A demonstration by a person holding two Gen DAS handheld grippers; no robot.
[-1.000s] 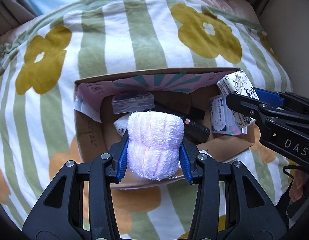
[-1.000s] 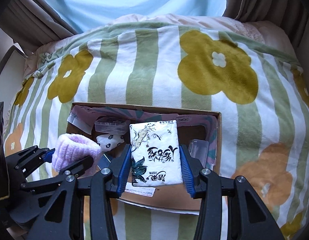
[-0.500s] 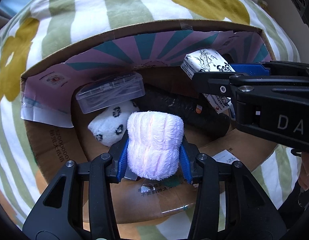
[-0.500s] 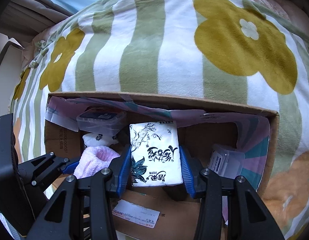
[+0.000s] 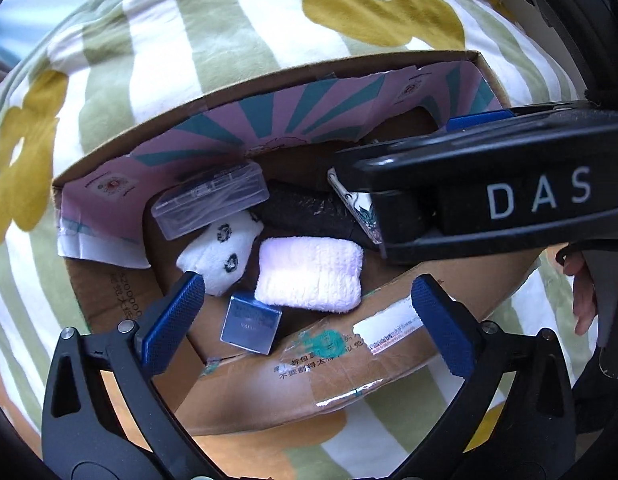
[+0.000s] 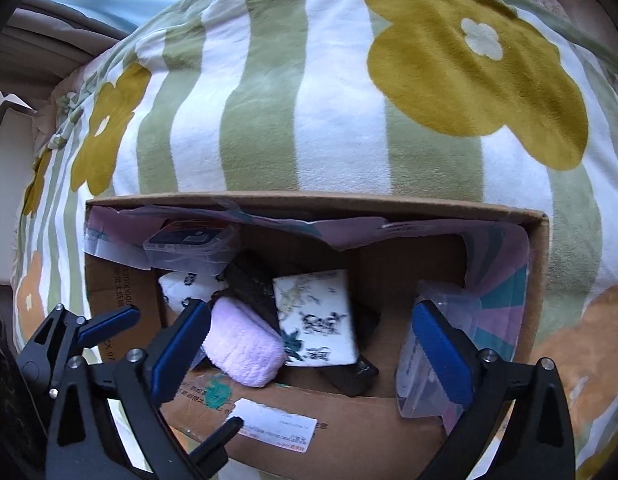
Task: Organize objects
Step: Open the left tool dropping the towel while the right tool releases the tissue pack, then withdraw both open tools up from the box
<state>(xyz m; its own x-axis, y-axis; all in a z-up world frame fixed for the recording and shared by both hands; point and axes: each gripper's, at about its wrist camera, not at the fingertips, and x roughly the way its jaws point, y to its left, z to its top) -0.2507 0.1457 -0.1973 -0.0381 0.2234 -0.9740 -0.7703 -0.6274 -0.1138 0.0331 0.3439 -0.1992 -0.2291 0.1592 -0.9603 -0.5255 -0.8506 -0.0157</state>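
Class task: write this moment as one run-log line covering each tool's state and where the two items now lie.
left tool: open | right tool: open | pink towel: in box | tissue pack: in box, beside towel

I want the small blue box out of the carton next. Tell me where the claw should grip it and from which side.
Grip the blue box across its two short flat sides, coming straight down from above with the open left claw. It lies flat on the carton floor, with the panda toy and pink towel crowding its far edge and the carton wall near, so a sideways approach looks blocked.
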